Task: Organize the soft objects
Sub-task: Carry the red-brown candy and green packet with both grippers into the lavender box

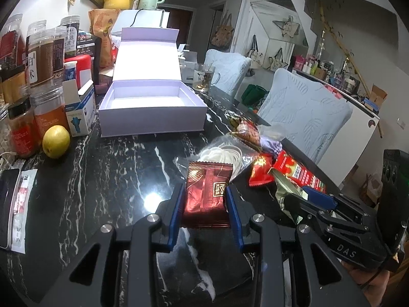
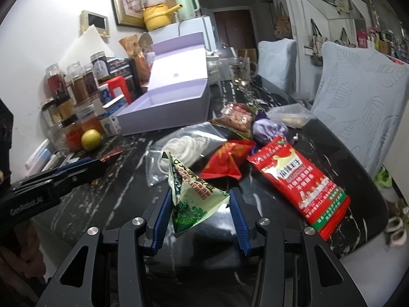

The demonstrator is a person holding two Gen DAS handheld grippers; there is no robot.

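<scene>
One dark red snack packet (image 1: 208, 194) is clamped in the left hand-held gripper (image 1: 205, 199) just above the counter (image 1: 107, 179). One green packet (image 2: 190, 197) is pinched by the right hand-held gripper (image 2: 199, 212). Two red packets (image 2: 226, 162) (image 2: 301, 181) and one open lilac box (image 1: 150, 107) are seen on the counter.

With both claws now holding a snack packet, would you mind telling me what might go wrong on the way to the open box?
1. The right claw grips the crumpled green packet by folded film only, so it may slip out.
2. The left claw pinches the dark red packet, a puffy one that could be crushed or squirm loose.
3. Jars and a yellow fruit crowd the left of the white box; a wide swing could knock them.
</scene>
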